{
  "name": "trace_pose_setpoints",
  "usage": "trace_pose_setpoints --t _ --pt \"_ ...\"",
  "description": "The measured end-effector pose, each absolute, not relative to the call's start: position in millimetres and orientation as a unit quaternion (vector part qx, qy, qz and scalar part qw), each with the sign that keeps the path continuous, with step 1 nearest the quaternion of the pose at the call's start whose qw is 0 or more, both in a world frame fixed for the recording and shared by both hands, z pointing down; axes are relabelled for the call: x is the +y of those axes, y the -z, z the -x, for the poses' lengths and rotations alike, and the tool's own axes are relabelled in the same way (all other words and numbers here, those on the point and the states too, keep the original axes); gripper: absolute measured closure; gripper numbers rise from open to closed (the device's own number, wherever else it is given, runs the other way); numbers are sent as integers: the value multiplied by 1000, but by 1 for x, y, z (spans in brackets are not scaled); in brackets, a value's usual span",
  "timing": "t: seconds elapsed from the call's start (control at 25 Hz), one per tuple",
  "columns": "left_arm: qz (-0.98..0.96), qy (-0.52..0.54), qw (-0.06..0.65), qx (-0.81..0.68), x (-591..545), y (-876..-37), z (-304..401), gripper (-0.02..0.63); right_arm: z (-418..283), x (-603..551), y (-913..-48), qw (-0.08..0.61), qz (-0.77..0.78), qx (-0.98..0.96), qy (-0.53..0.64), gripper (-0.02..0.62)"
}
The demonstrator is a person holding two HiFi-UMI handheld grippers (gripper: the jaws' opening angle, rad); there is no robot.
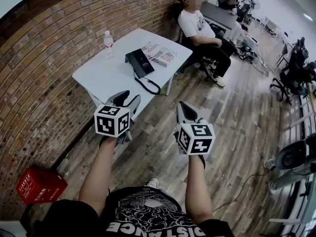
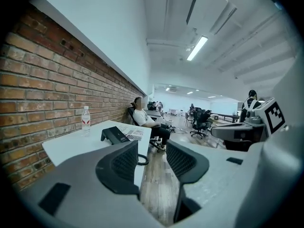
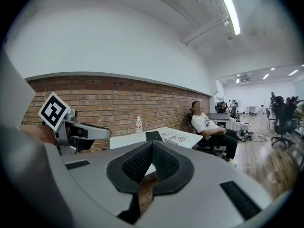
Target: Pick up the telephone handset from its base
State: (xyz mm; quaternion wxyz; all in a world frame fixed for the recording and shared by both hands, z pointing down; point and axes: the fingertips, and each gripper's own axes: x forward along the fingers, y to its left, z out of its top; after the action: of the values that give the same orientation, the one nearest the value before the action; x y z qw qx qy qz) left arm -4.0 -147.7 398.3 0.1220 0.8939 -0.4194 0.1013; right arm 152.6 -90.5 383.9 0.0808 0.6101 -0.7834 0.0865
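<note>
A black telephone [image 1: 139, 62] lies on the white table [image 1: 106, 75] with its handset on the base; its coiled cord [image 1: 148, 85] hangs over the near edge. The telephone [image 2: 114, 135] also shows ahead in the left gripper view, and small and far off as the telephone [image 3: 153, 136] in the right gripper view. My left gripper [image 1: 127, 98] is short of the table's near corner, jaws apart with nothing between them [image 2: 152, 158]. To its right, over the wooden floor, my right gripper [image 1: 185, 108] has its pads [image 3: 152, 146] together and holds nothing.
A water bottle [image 1: 108, 40] stands near the brick wall and printed papers [image 1: 160, 53] lie beyond the phone. A person sits on a chair [image 1: 202, 33] past the table's far end. A red crate [image 1: 39, 185] is on the floor at left; office chairs [image 1: 291, 73] stand at right.
</note>
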Motion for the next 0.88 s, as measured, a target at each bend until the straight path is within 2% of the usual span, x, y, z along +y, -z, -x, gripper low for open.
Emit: trace_pose_setpoints --t 0.88 --pt "-868 -101 163 -457 -231 -427 -5 433 -159 -184 -406 91 -549 -826 -90 594"
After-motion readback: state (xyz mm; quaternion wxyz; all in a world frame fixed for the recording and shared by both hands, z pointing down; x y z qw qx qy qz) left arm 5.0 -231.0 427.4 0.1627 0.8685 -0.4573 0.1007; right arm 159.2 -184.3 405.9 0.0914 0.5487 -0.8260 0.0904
